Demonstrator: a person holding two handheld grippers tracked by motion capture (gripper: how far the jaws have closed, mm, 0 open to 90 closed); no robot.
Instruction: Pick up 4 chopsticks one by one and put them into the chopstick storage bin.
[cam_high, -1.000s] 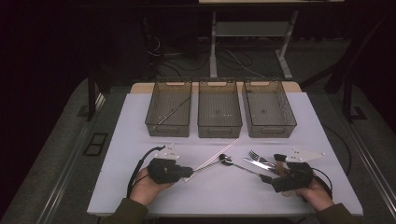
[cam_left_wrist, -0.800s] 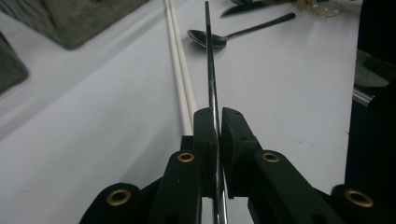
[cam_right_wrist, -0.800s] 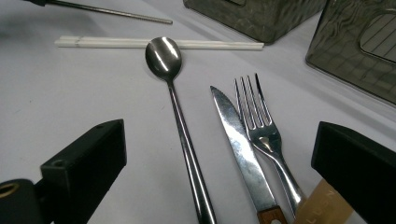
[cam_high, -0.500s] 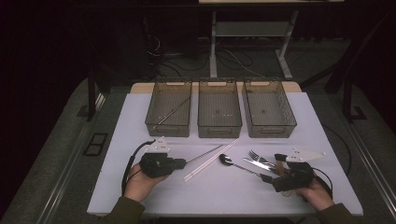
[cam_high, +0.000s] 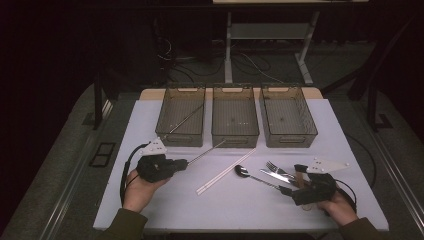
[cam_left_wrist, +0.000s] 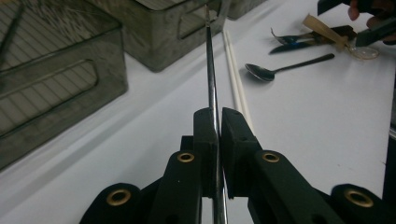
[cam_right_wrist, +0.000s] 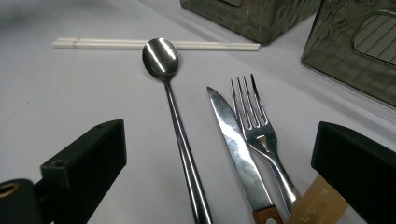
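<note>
Steel is what the left gripper (cam_high: 186, 162) grips: its jaws are clenched on a thin metal chopstick (cam_high: 207, 152), which runs up and to the right from the fingertips, held clear of the white table (cam_high: 150, 120), its far tip ending near the foot of the middle bin (cam_high: 235, 122). In the left gripper view the same chopstick (cam_left_wrist: 211, 84) rises straight up from between the 2 black jaws, pinched tight with no gap showing beside it. The left hand (cam_high: 139, 185) carries the gripper near the table's front left.

Behind it stand 3 smoky translucent bins in a row. The left bin (cam_high: 181, 120) holds another thin metal stick leaning across its floor; the middle bin and the right bin (cam_high: 287, 117) look bare inside.

Just right of the held chopstick, a pair of white chopsticks (cam_high: 226, 171) lies side by side on the table, slanting from front left to back right. Further right lies a spoon (cam_high: 255, 176), bowl to the left, then a knife (cam_high: 276, 176) and a fork (cam_high: 277, 168) close together.

At the front right, the right gripper (cam_high: 290, 187) rests low by the cutlery handles, held in the right hand (cam_high: 340, 207). In the right gripper view its jaws stand released, wide apart, with the spoon (cam_right_wrist: 180, 130), the knife (cam_right_wrist: 236, 149) and the fork (cam_right_wrist: 261, 135) lying on the table between them, none of them pressed.
</note>
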